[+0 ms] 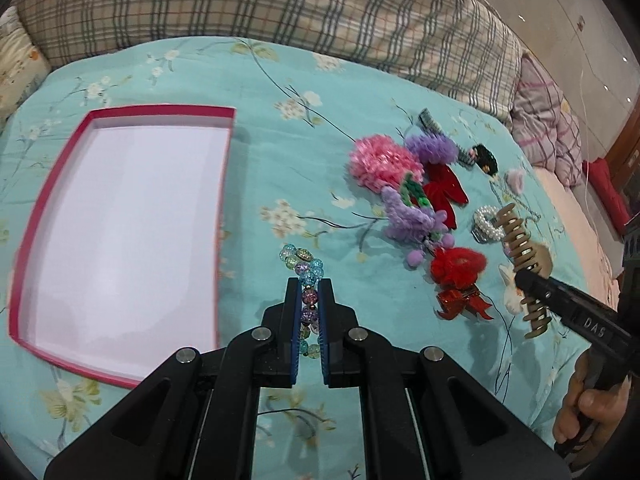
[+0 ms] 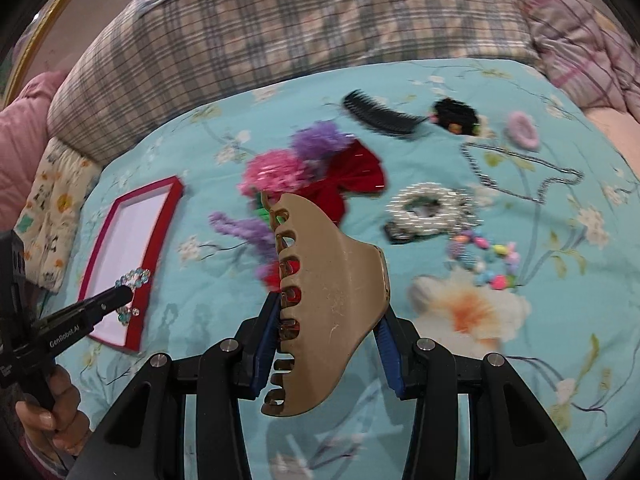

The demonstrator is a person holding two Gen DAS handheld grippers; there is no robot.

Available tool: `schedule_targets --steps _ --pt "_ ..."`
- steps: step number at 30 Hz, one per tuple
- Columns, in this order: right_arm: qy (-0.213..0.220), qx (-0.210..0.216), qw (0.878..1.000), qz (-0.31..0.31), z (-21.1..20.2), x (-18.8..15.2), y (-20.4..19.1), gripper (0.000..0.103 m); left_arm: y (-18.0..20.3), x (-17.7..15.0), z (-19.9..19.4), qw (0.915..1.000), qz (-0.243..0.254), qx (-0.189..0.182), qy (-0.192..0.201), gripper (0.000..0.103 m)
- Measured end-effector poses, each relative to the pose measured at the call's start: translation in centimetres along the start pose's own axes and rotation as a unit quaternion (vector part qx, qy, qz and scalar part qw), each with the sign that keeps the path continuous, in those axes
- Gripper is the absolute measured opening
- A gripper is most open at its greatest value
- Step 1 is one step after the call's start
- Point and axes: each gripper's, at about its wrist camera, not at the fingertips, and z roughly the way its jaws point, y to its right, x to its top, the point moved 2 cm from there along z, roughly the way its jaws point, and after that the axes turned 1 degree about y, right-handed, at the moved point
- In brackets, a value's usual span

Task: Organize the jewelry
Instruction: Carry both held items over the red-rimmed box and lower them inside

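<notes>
Box (image 1: 120,240) lies on the bed (image 1: 280,120), its white inside bare. My left gripper (image 1: 310,300) pinches a bead bracelet (image 1: 306,268) beside it; my right gripper (image 2: 326,320) clamps a tan claw clip (image 2: 332,300) above the bed.

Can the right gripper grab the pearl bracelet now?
Probably not yet. The right gripper already has its jaws clamped on the tan hair claw, so they are full. The pearl bracelet lies uncovered on the blue bedspread, so nothing else blocks it.
</notes>
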Motion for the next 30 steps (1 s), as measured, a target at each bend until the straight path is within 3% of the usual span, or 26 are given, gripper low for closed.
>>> schedule_targets --steps 10,21,30 --pt "-0.020 0.063 0.997 -0.051 2.5 -0.1 -8.1 0.045 -4.6 0.4 -2.5 0.9990 -0.029 0.024 0.025 0.006" --pt "-0.054 0.145 0.983 -0.100 6.9 -0.9 -19.0 0.045 -12.6 0.3 -3.4 0.9940 -0.080 0.065 0.036 0.006" --pt "-0.082 0.164 0.973 -0.139 10.7 -1.7 -25.0 0.045 -16.9 -0.3 -2.4 0.9907 -0.105 0.082 0.027 0.006"
